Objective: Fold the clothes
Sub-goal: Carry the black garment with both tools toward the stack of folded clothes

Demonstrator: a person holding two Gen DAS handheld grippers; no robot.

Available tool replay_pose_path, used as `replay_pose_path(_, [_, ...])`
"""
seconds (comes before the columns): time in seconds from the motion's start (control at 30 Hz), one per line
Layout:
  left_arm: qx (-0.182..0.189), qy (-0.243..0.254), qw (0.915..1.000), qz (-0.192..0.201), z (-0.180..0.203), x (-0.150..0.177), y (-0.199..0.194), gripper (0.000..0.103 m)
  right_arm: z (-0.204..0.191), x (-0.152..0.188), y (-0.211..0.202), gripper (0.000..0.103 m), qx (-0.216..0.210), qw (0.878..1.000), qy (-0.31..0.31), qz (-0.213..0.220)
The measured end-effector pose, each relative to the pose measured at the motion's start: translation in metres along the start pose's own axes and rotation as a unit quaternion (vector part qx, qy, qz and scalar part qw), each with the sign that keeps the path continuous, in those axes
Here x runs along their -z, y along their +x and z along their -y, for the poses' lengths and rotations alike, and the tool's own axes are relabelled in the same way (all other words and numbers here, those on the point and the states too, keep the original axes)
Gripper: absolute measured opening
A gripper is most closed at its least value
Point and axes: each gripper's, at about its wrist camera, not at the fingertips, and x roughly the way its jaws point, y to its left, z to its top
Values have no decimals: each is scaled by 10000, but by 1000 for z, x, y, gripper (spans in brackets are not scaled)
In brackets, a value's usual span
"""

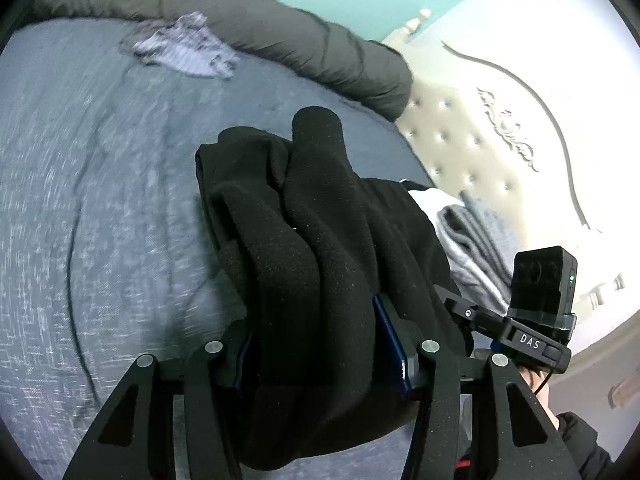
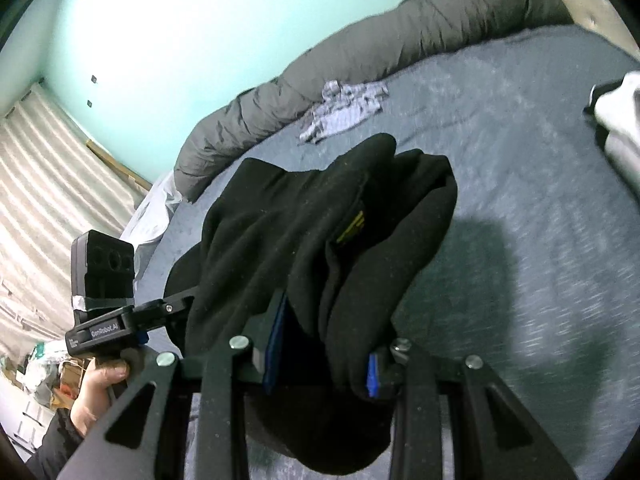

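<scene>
A thick black fleece garment (image 1: 312, 220) is bunched in folds and hangs lifted above the blue-grey bed sheet (image 1: 100, 200). My left gripper (image 1: 320, 340) is shut on one bundle of it, with the blue pads (image 1: 394, 340) pressed into the cloth on both sides. In the right wrist view the same black garment (image 2: 320, 220) shows a small yellow label. My right gripper (image 2: 324, 356) is shut on its other end, and cloth droops below the jaws. Both sets of fingertips are hidden under the fleece.
A small striped garment (image 1: 184, 46) lies crumpled near the rolled grey duvet (image 1: 280, 32) at the far side of the bed. A stack of grey and white clothes (image 1: 472, 232) sits by the tufted headboard (image 1: 460, 132). A person's hand (image 2: 96, 384) holds the other tool.
</scene>
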Motion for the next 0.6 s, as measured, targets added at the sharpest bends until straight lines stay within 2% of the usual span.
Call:
replay_pose_path(0.33, [240,418,9986,198,122,-22,-2,56,4,-36,-123,32,379,9982,-342,309])
replay_pose_path(0.6, [446,599,9968,271,215,-28,21,56,27,-55,-208,32,797,9947,-525,390])
